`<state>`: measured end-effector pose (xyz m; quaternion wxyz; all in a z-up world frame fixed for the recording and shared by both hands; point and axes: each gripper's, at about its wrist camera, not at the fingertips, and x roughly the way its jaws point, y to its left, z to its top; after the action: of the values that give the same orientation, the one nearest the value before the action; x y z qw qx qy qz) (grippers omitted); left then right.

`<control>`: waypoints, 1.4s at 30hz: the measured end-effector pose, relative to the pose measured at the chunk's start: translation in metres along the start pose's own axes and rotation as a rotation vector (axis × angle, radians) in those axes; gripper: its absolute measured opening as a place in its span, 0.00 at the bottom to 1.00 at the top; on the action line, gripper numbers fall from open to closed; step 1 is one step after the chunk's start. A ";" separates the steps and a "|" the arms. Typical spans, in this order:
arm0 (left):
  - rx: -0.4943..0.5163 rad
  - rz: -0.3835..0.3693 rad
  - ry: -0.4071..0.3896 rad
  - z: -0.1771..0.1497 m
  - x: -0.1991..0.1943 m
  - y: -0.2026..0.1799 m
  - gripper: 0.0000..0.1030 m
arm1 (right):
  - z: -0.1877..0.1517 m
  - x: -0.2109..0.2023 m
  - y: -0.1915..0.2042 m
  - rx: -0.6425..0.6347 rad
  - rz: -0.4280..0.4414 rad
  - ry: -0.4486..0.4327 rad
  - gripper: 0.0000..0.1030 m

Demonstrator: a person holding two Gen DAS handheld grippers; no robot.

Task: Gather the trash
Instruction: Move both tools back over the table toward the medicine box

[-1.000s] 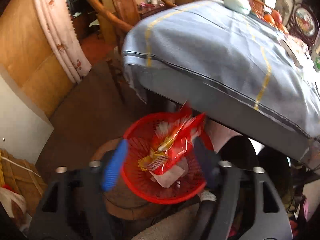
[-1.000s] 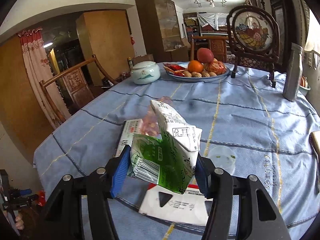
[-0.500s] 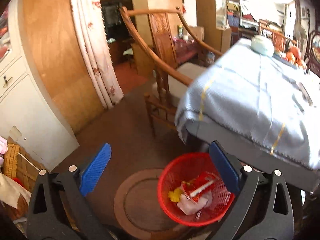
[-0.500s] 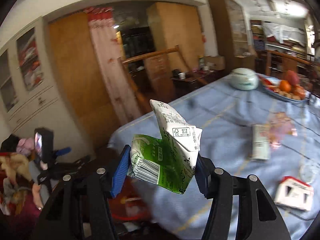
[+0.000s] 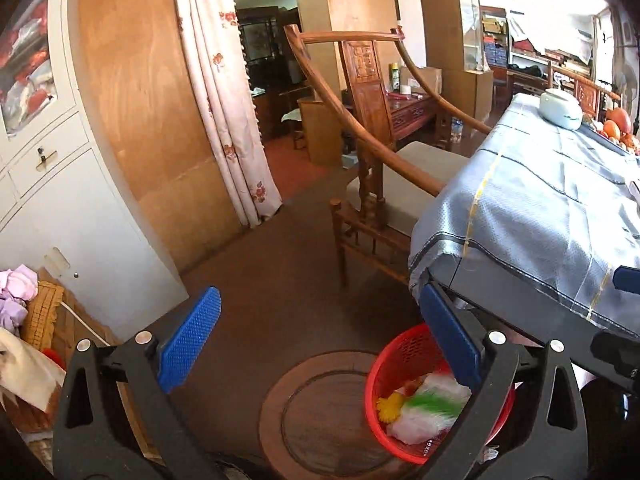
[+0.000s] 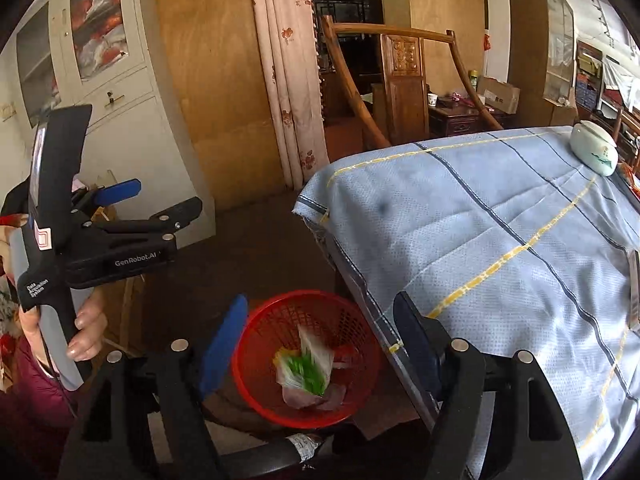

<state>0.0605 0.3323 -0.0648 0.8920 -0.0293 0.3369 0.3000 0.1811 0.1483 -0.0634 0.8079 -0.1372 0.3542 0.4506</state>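
I held right gripper (image 6: 320,344) over red basket (image 6: 256,360) on floor by tabletop (image 6: 500,240) corner, jaws wide, empty; green carton (image 6: 306,368) blurred inside. Left gripper (image 5: 320,344) jaws wide too, parked aside.

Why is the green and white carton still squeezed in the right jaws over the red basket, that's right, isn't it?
Not quite. The right gripper is over the red basket, but its jaws stand open and empty. The green and white carton is blurred inside the basket, among the other trash. The right wrist view shows this.
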 end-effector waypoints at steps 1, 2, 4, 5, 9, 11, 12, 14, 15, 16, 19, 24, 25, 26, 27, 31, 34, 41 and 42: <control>-0.002 -0.006 0.002 0.000 0.001 0.000 0.93 | -0.001 -0.005 -0.003 0.010 -0.011 -0.010 0.72; -0.004 -0.013 0.005 -0.001 0.001 -0.001 0.93 | -0.005 -0.008 -0.006 0.018 -0.017 -0.019 0.73; -0.006 -0.024 0.008 -0.001 0.000 -0.003 0.93 | -0.010 -0.021 -0.014 0.041 -0.029 -0.042 0.75; -0.006 -0.029 0.010 -0.001 -0.001 -0.005 0.93 | -0.012 -0.029 -0.019 0.059 -0.039 -0.058 0.76; -0.002 -0.053 -0.002 0.002 -0.011 -0.012 0.93 | -0.020 -0.054 -0.041 0.103 -0.074 -0.110 0.78; 0.010 -0.068 -0.017 0.005 -0.019 -0.020 0.93 | -0.024 -0.071 -0.050 0.124 -0.096 -0.140 0.79; 0.015 -0.072 -0.022 0.005 -0.022 -0.023 0.93 | -0.027 -0.079 -0.055 0.135 -0.108 -0.155 0.79; 0.034 -0.087 -0.040 0.007 -0.032 -0.033 0.93 | -0.030 -0.095 -0.063 0.152 -0.131 -0.185 0.80; 0.041 -0.092 -0.046 0.008 -0.035 -0.036 0.93 | -0.032 -0.105 -0.067 0.161 -0.145 -0.203 0.81; 0.051 -0.100 -0.056 0.009 -0.040 -0.042 0.93 | -0.035 -0.114 -0.071 0.169 -0.159 -0.222 0.82; 0.074 -0.127 -0.074 0.011 -0.053 -0.056 0.93 | -0.043 -0.143 -0.082 0.195 -0.204 -0.281 0.85; 0.103 -0.193 -0.097 0.013 -0.075 -0.077 0.93 | -0.069 -0.202 -0.101 0.255 -0.292 -0.394 0.90; 0.112 -0.205 -0.104 0.012 -0.080 -0.083 0.93 | -0.076 -0.215 -0.106 0.270 -0.317 -0.419 0.92; 0.123 -0.215 -0.111 0.011 -0.085 -0.089 0.93 | -0.083 -0.227 -0.110 0.284 -0.337 -0.440 0.93; 0.130 -0.220 -0.116 0.011 -0.089 -0.093 0.93 | -0.088 -0.237 -0.115 0.298 -0.354 -0.457 0.94; 0.172 -0.261 -0.119 0.008 -0.101 -0.118 0.93 | -0.116 -0.272 -0.140 0.368 -0.420 -0.500 0.94; 0.202 -0.292 -0.097 0.004 -0.103 -0.141 0.93 | -0.134 -0.288 -0.161 0.427 -0.454 -0.508 0.94; 0.266 -0.353 -0.048 0.008 -0.094 -0.195 0.93 | -0.161 -0.294 -0.210 0.511 -0.513 -0.474 0.94; 0.281 -0.359 -0.045 0.011 -0.093 -0.207 0.93 | -0.163 -0.294 -0.217 0.517 -0.527 -0.467 0.95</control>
<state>0.1266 0.1173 -0.0296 0.9336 0.0425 0.3449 0.0872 0.1864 -0.2459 0.0044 0.9614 0.0896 0.2163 0.1446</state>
